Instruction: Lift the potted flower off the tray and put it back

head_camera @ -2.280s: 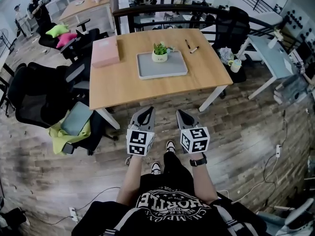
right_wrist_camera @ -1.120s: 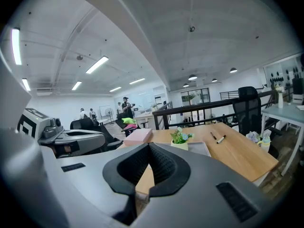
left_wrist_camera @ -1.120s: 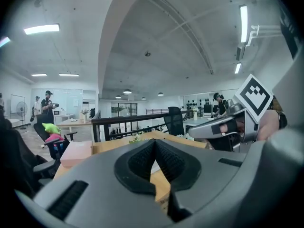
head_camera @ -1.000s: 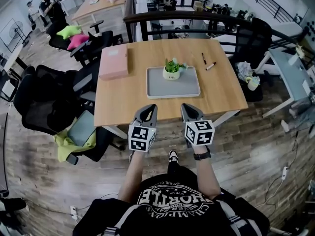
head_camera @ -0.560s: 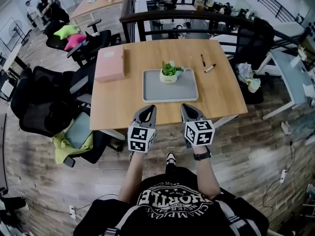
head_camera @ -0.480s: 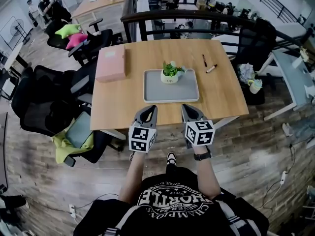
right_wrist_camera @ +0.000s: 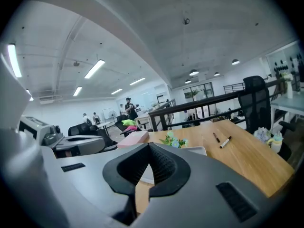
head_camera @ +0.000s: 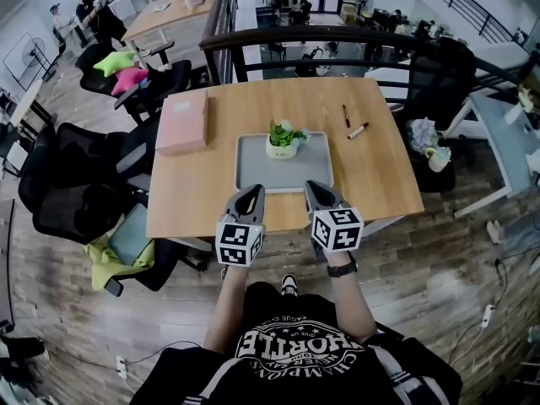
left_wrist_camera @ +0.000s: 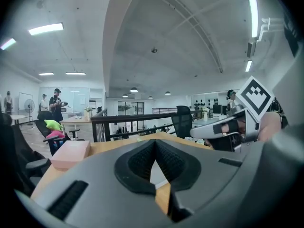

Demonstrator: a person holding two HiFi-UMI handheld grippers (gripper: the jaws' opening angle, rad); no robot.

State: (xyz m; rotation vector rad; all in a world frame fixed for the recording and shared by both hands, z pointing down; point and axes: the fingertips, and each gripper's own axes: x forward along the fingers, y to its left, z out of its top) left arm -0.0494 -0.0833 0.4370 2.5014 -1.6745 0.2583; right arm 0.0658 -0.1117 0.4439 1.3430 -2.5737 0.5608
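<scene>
A wooden desk (head_camera: pixel 202 192) fills the middle of the head view. A grey tray (head_camera: pixel 283 171) lies near its centre, and a pink box (head_camera: pixel 182 123) lies to the left, apart from the tray. The left tool (head_camera: pixel 252 191) and the right tool (head_camera: pixel 311 186) are side by side over the near edge of the tray, each with its jaws together and nothing between them. The potted flower (head_camera: pixel 283 139) stands upright on the far part of the tray. A marker (head_camera: pixel 358 130) and a pen (head_camera: pixel 345 115) lie to the right of the tray.
</scene>
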